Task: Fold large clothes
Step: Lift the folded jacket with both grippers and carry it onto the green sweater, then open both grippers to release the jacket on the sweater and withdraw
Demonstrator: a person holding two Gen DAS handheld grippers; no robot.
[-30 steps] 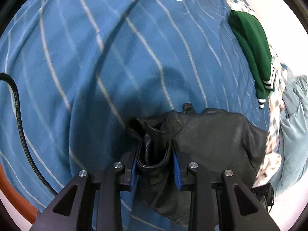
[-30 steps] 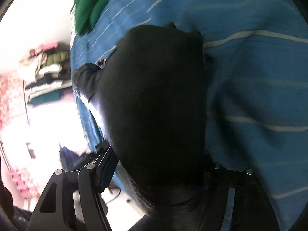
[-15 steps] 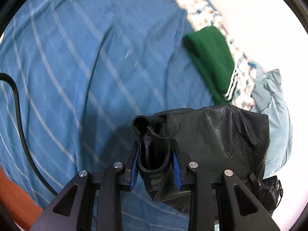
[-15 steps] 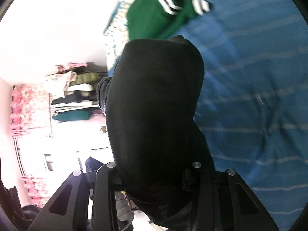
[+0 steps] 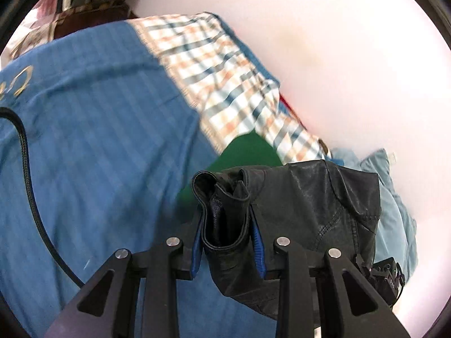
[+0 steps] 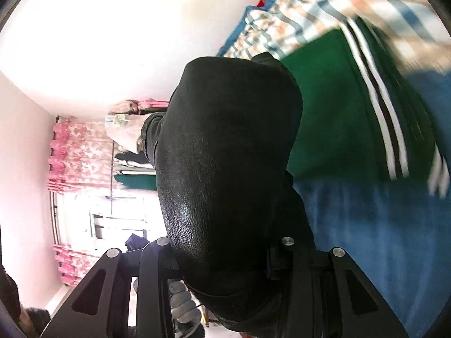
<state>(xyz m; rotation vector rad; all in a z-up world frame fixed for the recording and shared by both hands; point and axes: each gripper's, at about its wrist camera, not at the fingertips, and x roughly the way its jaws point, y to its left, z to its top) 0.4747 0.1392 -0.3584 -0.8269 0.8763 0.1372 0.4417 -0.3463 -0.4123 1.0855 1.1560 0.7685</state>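
A folded black leather jacket point(image 5: 310, 197) hangs between both grippers, lifted above the blue striped bedspread point(image 5: 98, 140). My left gripper point(image 5: 227, 219) is shut on a bunched edge of it, the blue pads point(image 5: 257, 242) pressing the fold from both sides. In the right wrist view the jacket point(image 6: 225, 155) bulges over my right gripper point(image 6: 225, 253) and hides its fingertips; the jaws are clamped on the thick leather. A folded green garment with white stripes point(image 6: 332, 107) lies on the bed just beyond the jacket and shows in the left view too point(image 5: 248, 152).
A checked sheet point(image 5: 225, 79) covers the far end of the bed along a pale wall. A light blue garment point(image 5: 394, 214) lies to the right of the jacket. A black cable point(image 5: 31, 191) crosses the left side. A clothes rack and pink curtains point(image 6: 76, 155) stand across the room.
Both grippers have risen and moved toward the far end of the bed with the jacket. The green garment now sits right behind it, and the right jaws have narrowed on the leather.
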